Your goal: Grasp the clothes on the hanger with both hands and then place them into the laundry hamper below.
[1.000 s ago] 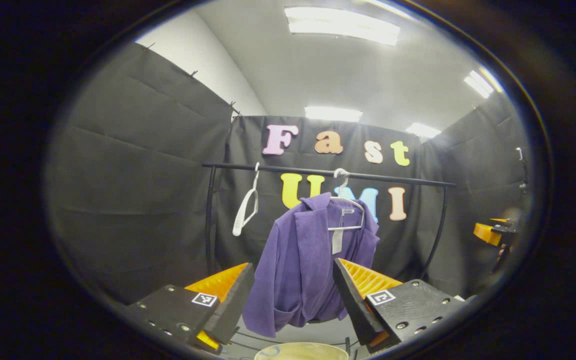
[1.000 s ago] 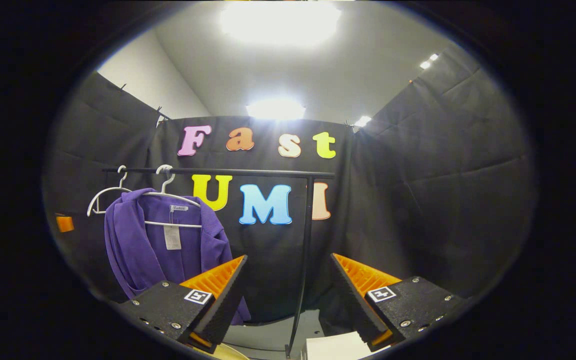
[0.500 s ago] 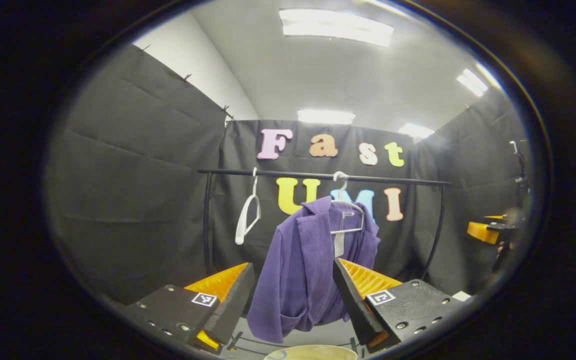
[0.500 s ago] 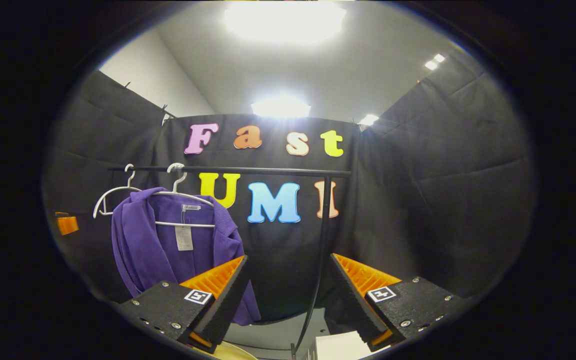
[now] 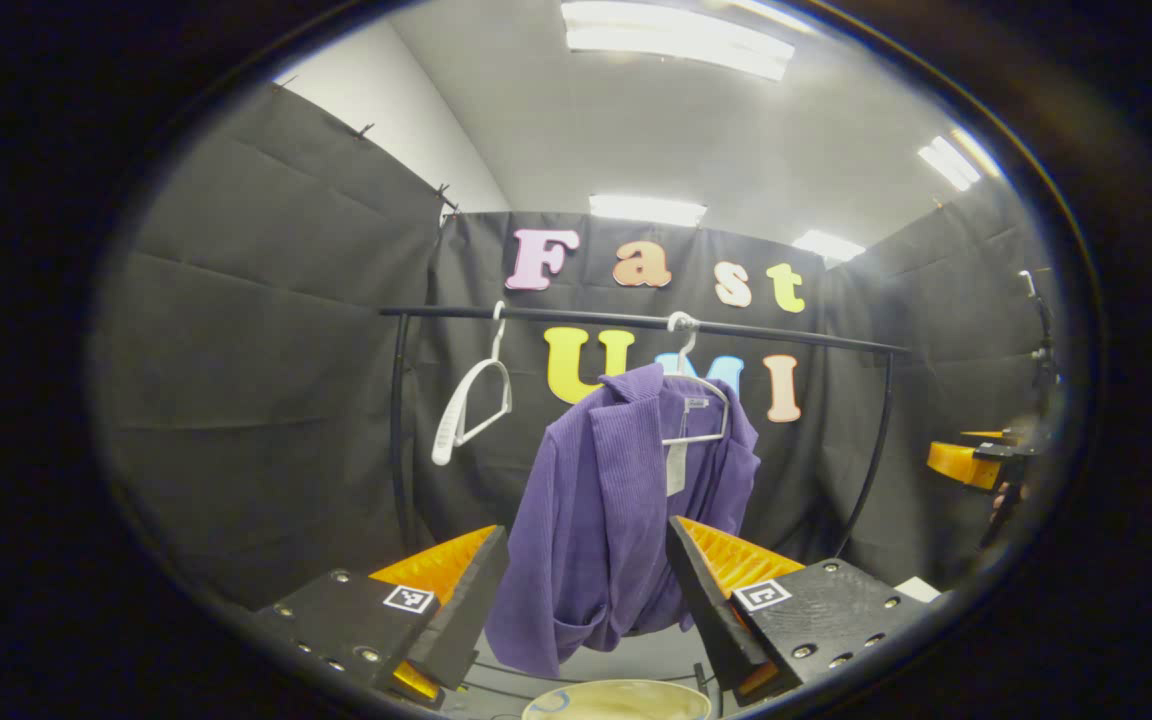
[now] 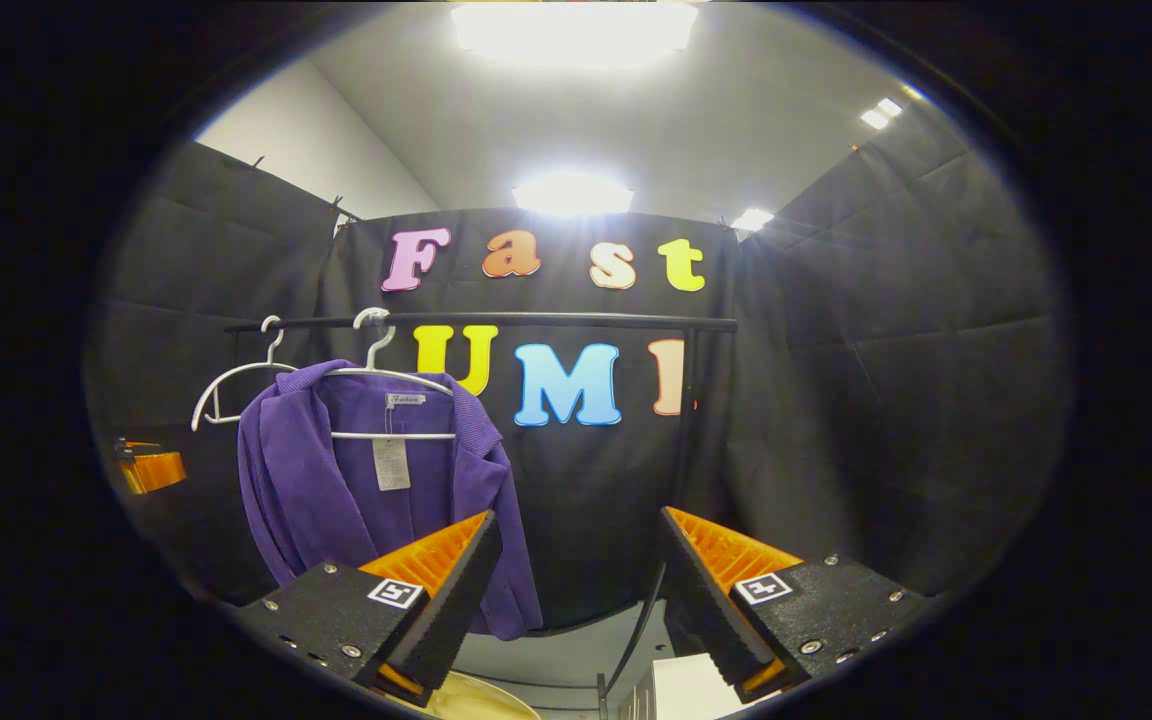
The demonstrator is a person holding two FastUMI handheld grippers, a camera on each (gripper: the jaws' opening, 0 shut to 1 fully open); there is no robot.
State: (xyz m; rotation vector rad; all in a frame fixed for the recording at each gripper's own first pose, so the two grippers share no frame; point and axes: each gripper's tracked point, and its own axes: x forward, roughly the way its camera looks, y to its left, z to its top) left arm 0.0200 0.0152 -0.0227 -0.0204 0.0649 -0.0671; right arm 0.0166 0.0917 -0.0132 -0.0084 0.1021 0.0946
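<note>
Left gripper view puts the purple jacket [image 5: 616, 520] at the centre of the frame, draped on a white hanger [image 5: 698, 400] whose hook sits over the black rail [image 5: 636, 322] of a clothes rack. An empty white hanger [image 5: 471, 400] hangs from the same rail to the left, tilted sideways. The left gripper [image 5: 586, 590] occupies the lower middle of the frame with its two fingers spread wide, nothing between them; the jacket's lower part appears in the gap, farther off, not touched. At the bottom edge, below the jacket's hem, curves the pale rim of the laundry hamper [image 5: 616, 695]. Far right, near the frame's edge, the other gripper shows small and blurred.

Right gripper view places the jacket [image 6: 356, 500] in the left half of the frame, its collar over the hanger [image 6: 391, 390], a paper tag [image 6: 393, 462] dangling inside the neck. The right gripper [image 6: 581, 590] sits at lower centre, fingers apart and holding nothing, aimed at the black cloth right of the garment. The hamper's rim [image 6: 481, 700] peeks in at the bottom, beside a white box [image 6: 686, 690]. At the left edge the left gripper [image 6: 151, 465] appears partly.
</note>
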